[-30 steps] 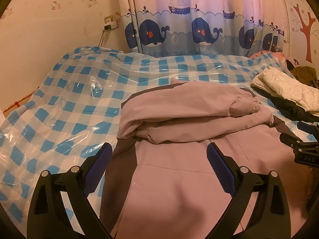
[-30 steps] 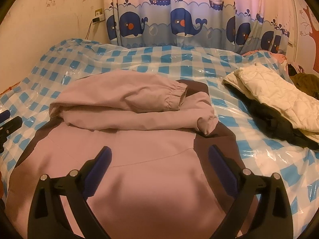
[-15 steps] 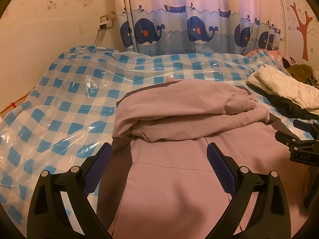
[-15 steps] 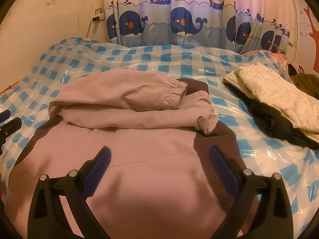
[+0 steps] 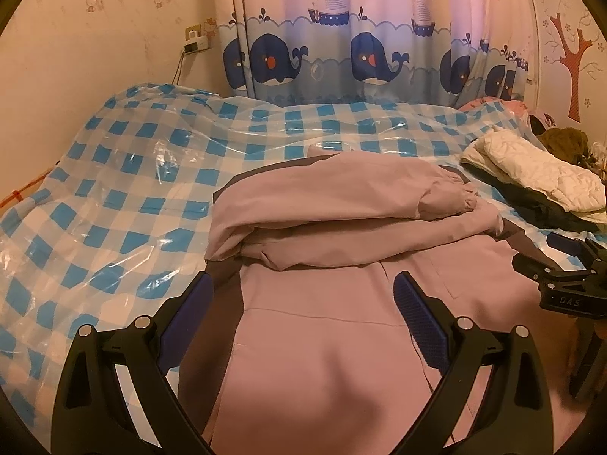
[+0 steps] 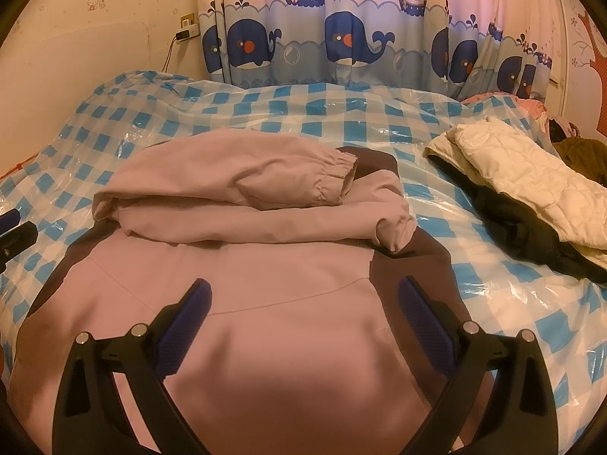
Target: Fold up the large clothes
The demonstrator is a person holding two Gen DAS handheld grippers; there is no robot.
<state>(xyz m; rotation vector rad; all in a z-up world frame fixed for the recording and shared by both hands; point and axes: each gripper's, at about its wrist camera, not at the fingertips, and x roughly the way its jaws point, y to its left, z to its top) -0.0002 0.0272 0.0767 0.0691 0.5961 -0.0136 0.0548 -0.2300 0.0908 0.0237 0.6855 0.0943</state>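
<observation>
A large pink jacket (image 5: 326,345) with dark brown side panels lies flat on the bed, also the jacket (image 6: 265,314) in the right wrist view. Both sleeves (image 6: 242,185) are folded across its far part, stacked one on the other, the sleeves (image 5: 341,204) cuffs pointing right. My left gripper (image 5: 301,295) is open above the jacket's near left part, nothing between its fingers. My right gripper (image 6: 303,303) is open above the near right part, also empty. The right gripper (image 5: 561,276) shows at the right edge of the left wrist view.
The bed (image 5: 114,197) wears a shiny blue-and-white checked plastic cover (image 6: 341,113). A cream quilted garment (image 6: 523,174) on a black one (image 6: 531,235) lies at the right. A whale-print curtain (image 6: 341,38) hangs behind, with a wall socket (image 5: 195,40) on the left.
Both grippers have drawn back slightly and lifted, so the jacket sits a little lower and farther in both views. Both stay open. The jacket itself has not moved.
</observation>
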